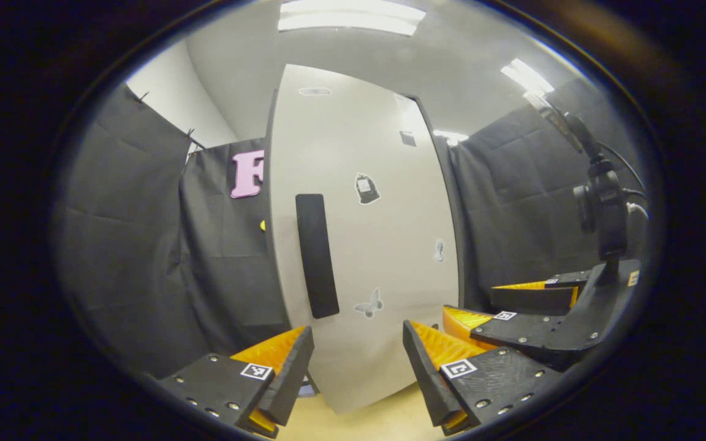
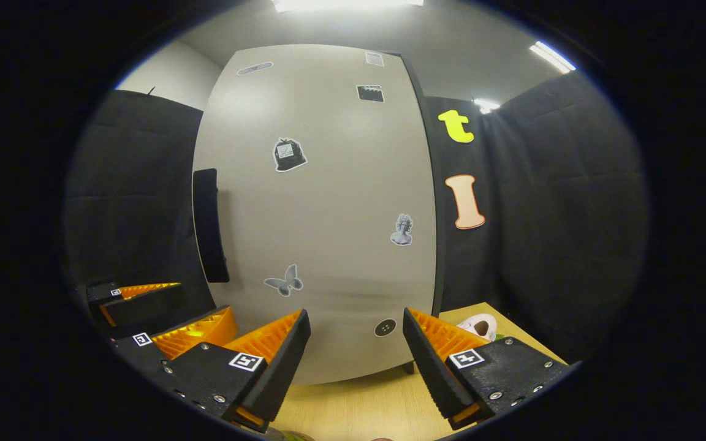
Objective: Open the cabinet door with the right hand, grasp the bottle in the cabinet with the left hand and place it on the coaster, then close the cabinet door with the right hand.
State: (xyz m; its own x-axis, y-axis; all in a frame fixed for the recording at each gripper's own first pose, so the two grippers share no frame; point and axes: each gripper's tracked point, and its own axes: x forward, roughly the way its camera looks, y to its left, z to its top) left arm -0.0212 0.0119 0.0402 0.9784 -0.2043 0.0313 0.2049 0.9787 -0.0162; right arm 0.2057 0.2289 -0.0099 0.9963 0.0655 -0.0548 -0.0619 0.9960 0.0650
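One cabinet door (image 1: 383, 245), tall, flat, matte pale grey, shut, at the centre of the left gripper view; same door (image 2: 322, 214) at the centre of the right gripper view. One long black handle (image 1: 317, 255), a rounded vertical bar, near the door's 9 o'clock edge; seen again (image 2: 209, 225) at 9 o'clock in the right gripper view. Six small stickers counted on the door from the right gripper view, among them one butterfly sticker (image 2: 284, 280) at 7 o'clock and one bust sticker (image 2: 402, 229) at 3 o'clock. One light wooden table (image 2: 359, 398), smooth grain, at 6 o'clock under the door. One small pale object (image 2: 478, 324) on the table at 4 o'clock, too hidden to identify.

Two grippers. Left gripper (image 1: 358, 361): two wedge-shaped ribbed fingers spread wide, nothing between them, short of the door. Right gripper (image 2: 356, 343): fingers likewise parted and empty; also visible at 4 o'clock in the left gripper view.

Bottle and coaster: cannot tell where from these pictures.
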